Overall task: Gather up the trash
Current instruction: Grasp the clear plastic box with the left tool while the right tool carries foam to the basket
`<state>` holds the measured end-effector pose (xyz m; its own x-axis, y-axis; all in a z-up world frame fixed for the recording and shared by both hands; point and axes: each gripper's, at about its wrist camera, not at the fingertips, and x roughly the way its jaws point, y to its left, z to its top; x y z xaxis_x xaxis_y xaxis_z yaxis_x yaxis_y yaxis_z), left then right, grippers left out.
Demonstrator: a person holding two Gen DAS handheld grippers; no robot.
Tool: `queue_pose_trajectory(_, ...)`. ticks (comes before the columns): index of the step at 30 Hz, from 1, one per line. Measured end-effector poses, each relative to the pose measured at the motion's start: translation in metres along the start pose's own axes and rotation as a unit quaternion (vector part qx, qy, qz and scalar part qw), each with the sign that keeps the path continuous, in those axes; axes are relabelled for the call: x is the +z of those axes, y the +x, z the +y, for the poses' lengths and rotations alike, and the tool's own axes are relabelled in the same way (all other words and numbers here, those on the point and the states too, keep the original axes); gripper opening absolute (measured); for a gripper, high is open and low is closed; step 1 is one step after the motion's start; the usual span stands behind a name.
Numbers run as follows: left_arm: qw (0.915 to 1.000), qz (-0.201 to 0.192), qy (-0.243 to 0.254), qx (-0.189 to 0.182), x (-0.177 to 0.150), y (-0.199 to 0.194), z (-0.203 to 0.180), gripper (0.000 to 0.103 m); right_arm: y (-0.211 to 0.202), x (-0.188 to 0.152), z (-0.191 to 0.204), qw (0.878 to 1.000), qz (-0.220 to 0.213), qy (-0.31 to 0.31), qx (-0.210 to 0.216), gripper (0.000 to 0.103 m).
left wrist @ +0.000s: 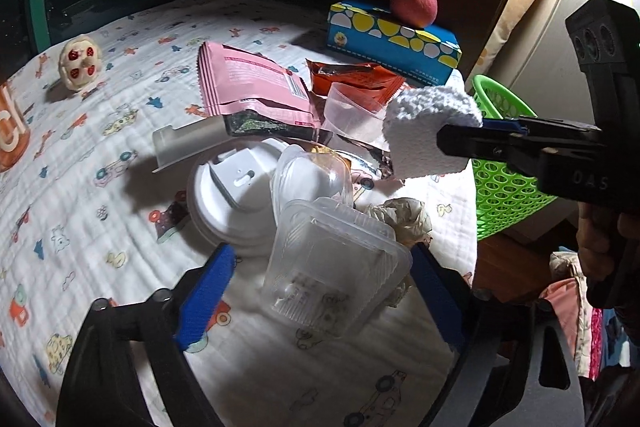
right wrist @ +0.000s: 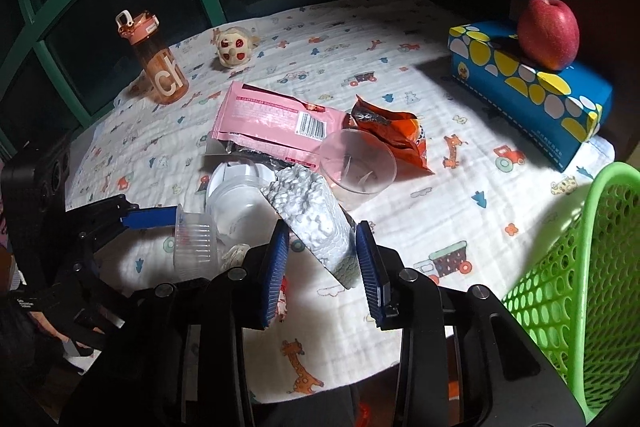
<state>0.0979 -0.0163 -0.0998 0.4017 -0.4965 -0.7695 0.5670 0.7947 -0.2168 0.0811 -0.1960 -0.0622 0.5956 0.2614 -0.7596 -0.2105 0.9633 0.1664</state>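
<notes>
My right gripper (right wrist: pixel 322 263) is shut on a white foam block (right wrist: pixel 316 215) and holds it above the table; the block also shows in the left wrist view (left wrist: pixel 428 131) near the green basket (left wrist: pixel 504 179). My left gripper (left wrist: pixel 320 291) is open around a clear plastic clamshell box (left wrist: pixel 332 267) lying on the cloth. Other trash lies in a heap: a pink wrapper (left wrist: pixel 248 83), an orange wrapper (left wrist: pixel 360 79), a clear cup (right wrist: pixel 356 167), a white lid (left wrist: pixel 236 195) and crumpled paper (left wrist: pixel 404 215).
A blue tissue box (right wrist: pixel 528 87) with a red apple (right wrist: pixel 548 31) on it stands at the back right. An orange bottle (right wrist: pixel 160 63) and a small toy (right wrist: pixel 232 47) stand at the back left. The green basket (right wrist: pixel 580 287) is off the table's right edge.
</notes>
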Motion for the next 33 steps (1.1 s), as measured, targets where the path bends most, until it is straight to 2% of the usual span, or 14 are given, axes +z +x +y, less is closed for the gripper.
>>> queue_pose_trajectory(5, 0.9997, -0.004, 0.003, -0.022, -0.001, 0.002, 0.0, 0.065, -0.012, -0.003, -0.007, 1.0, -0.009, 0.013, -0.006, 0.035)
queue_pose_trajectory(11, 0.9998, -0.014, 0.01, -0.013, -0.004, -0.012, -0.005, 0.059, -0.027, -0.007, -0.016, 0.999, -0.018, 0.029, -0.009, 0.035)
queue_pose_trajectory(16, 0.9998, -0.022, 0.002, 0.0, 0.001, -0.033, -0.007, 0.058, -0.045, -0.01, -0.027, 0.998, -0.034, 0.046, -0.012, 0.035)
queue_pose_trajectory(20, 0.9992, -0.034, 0.015, 0.014, 0.013, -0.051, -0.015, 0.057, -0.061, -0.013, -0.041, 0.997, -0.048, 0.059, -0.021, 0.035)
queue_pose_trajectory(27, 0.9982, -0.053, 0.024, -0.013, 0.047, -0.061, -0.044, 0.056, -0.087, -0.021, -0.079, 0.992, -0.068, 0.093, -0.054, 0.035)
queue_pose_trajectory(33, 0.9961, -0.055, 0.053, -0.045, 0.08, -0.042, -0.089, 0.056, -0.106, -0.033, -0.119, 0.985, -0.075, 0.121, -0.096, 0.035)
